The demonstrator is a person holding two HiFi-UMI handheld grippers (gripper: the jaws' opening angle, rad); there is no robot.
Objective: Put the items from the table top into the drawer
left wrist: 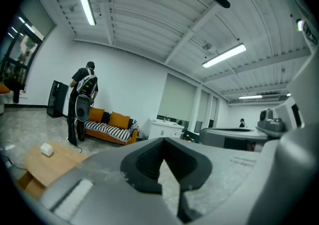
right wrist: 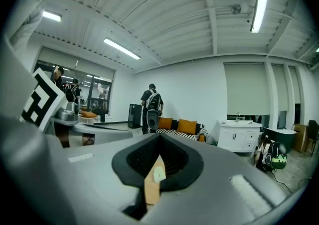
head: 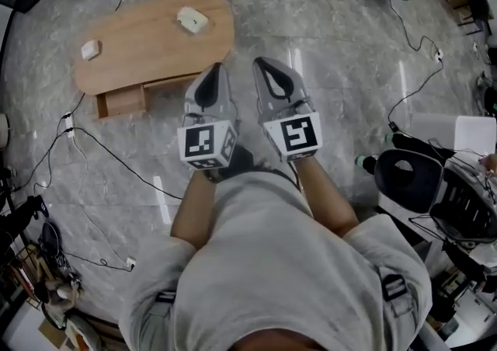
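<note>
A low oval wooden table (head: 147, 43) stands at the upper left on the marble floor. On it lie a white item (head: 192, 19) near its right end and a smaller white item (head: 91, 49) at its left end. Under the table's near edge a wooden drawer (head: 120, 99) is pulled out. My left gripper (head: 217, 70) and right gripper (head: 261, 63) are side by side in mid-air, right of the table and apart from it, both shut and holding nothing. In the left gripper view the table (left wrist: 35, 167) and one white item (left wrist: 47, 149) show at lower left.
Black cables (head: 101, 147) run over the floor left of me. A black round chair (head: 408, 178) and wire racks stand at the right. In the gripper views a person with a backpack (right wrist: 151, 109) stands by an orange striped sofa (right wrist: 182, 128), with a white cabinet (right wrist: 239, 140) beside it.
</note>
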